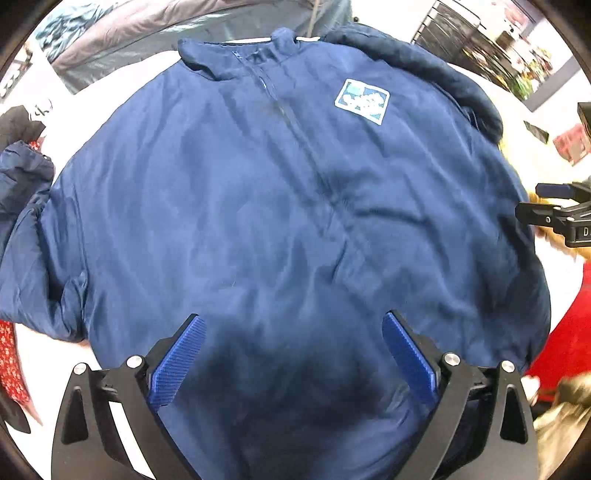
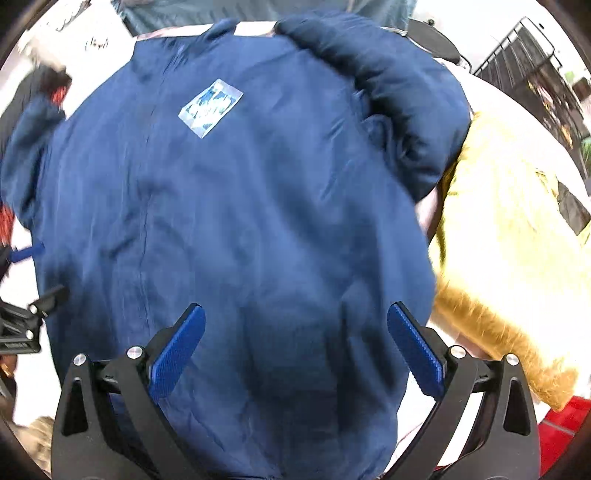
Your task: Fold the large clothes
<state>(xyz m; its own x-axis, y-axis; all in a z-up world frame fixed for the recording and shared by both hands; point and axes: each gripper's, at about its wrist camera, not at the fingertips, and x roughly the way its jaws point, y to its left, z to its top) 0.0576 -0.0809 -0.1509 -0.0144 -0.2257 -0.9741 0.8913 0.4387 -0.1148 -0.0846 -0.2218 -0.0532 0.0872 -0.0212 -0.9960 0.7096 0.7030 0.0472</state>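
A large navy blue jacket [image 1: 280,206] lies front-up on a white table, zip closed, collar at the far end, with a white-and-blue chest patch [image 1: 362,100]. Its right sleeve [image 1: 436,77] is folded over the shoulder; the left sleeve [image 1: 26,177] is bunched at the left. My left gripper [image 1: 293,354] hovers open over the jacket's lower hem, nothing between its blue pads. In the right wrist view the same jacket [image 2: 236,221] fills the frame, and my right gripper [image 2: 295,350] is open above its lower right part. Each gripper shows at the other view's edge [image 1: 554,214] [image 2: 26,317].
A mustard-yellow fuzzy garment [image 2: 509,258] lies to the right of the jacket, with red cloth [image 1: 565,347] nearer the front. Red patterned fabric [image 1: 9,362] and a dark garment [image 1: 18,125] lie at the left. Grey-blue clothing [image 1: 155,33] is piled beyond the collar. A black wire rack [image 2: 535,62] stands far right.
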